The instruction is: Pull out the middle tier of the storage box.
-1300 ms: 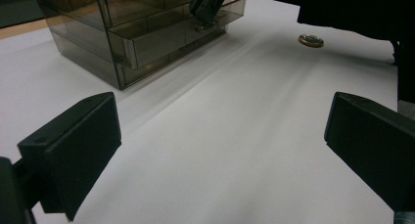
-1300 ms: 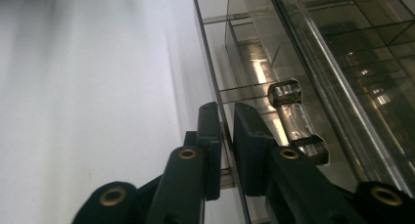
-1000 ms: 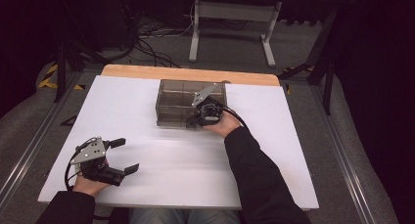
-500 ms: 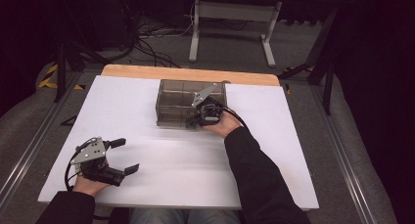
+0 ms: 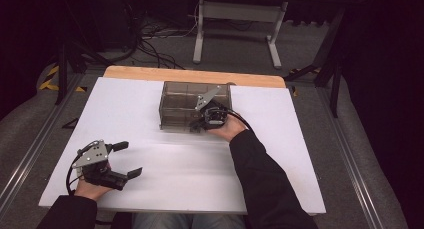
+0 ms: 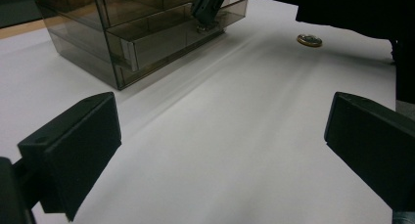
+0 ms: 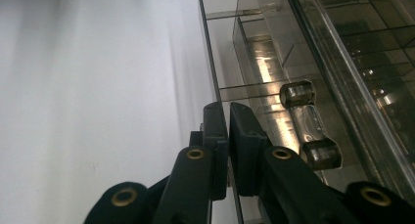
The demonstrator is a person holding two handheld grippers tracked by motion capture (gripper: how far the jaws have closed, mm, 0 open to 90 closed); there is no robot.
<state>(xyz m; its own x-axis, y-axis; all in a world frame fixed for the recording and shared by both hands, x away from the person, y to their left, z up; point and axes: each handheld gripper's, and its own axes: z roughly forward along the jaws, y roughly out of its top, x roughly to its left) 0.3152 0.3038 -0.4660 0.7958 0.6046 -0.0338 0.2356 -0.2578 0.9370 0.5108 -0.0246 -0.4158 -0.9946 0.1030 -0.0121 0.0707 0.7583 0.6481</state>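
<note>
A smoky see-through drawer box (image 5: 180, 106) stands at the back middle of the white table (image 5: 280, 154). In the left gripper view its lower drawer (image 6: 166, 35) sticks out a little. My right gripper (image 5: 199, 123) is at the box's front right, its jaws shut on the thin front wall of that drawer (image 7: 208, 48). A clear bar handle (image 7: 308, 128) sits just to the right of the right gripper (image 7: 228, 136). My left gripper (image 5: 128, 159) rests low near the table's front left corner, open, with nothing between its pads (image 6: 78, 145).
A small round brass-coloured piece (image 6: 309, 39) lies on the table to the right of the box, near the dark sleeve (image 5: 260, 184). Beyond the table's wooden back edge (image 5: 195, 75) are cables and a metal stand on the floor.
</note>
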